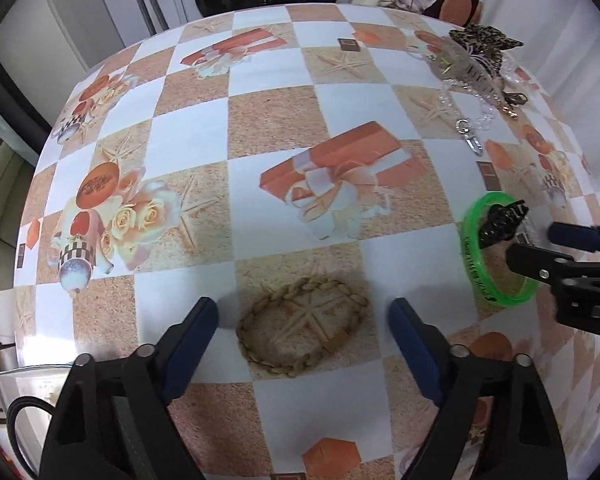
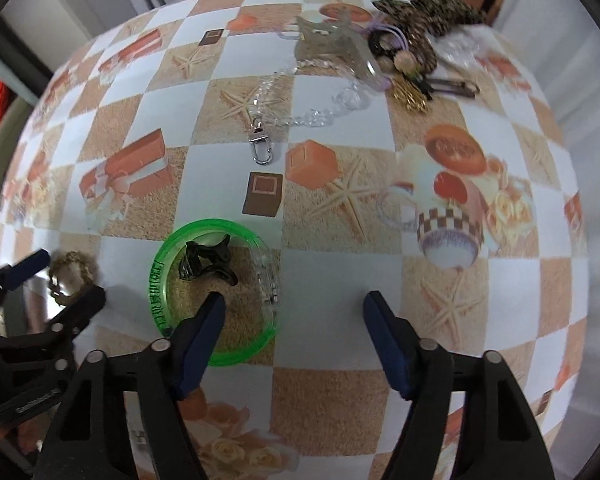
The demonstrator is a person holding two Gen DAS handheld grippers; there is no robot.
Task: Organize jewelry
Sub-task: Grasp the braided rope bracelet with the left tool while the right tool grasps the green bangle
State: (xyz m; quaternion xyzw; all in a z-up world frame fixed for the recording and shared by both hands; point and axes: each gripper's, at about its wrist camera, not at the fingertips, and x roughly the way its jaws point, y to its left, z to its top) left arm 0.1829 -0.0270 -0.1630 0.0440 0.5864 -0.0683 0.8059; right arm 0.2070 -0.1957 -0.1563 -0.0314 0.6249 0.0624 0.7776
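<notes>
Blue-padded and spread wide with nothing between its fingers, the left claw (image 1: 304,312) hovers over a braided straw coaster (image 1: 302,330). Likewise released, the right claw (image 2: 294,306) sits beside the green bangle (image 2: 216,292) ringing a black hair clip (image 2: 208,260) on the desk (image 2: 320,272). Farther off lie a clear chain (image 2: 292,116) and heaped accessories (image 2: 412,40).

One green bangle (image 2: 162,276), just ahead of right hand-held gripper (image 2: 294,308). One black claw clip (image 2: 208,262) inside it. One woven coaster (image 1: 302,330) between left hand-held gripper (image 1: 304,316) fingers. One clear chain (image 2: 300,118) with one silver clasp (image 2: 260,146) farther ahead. One leopard clip (image 2: 424,14) far ahead-right.
</notes>
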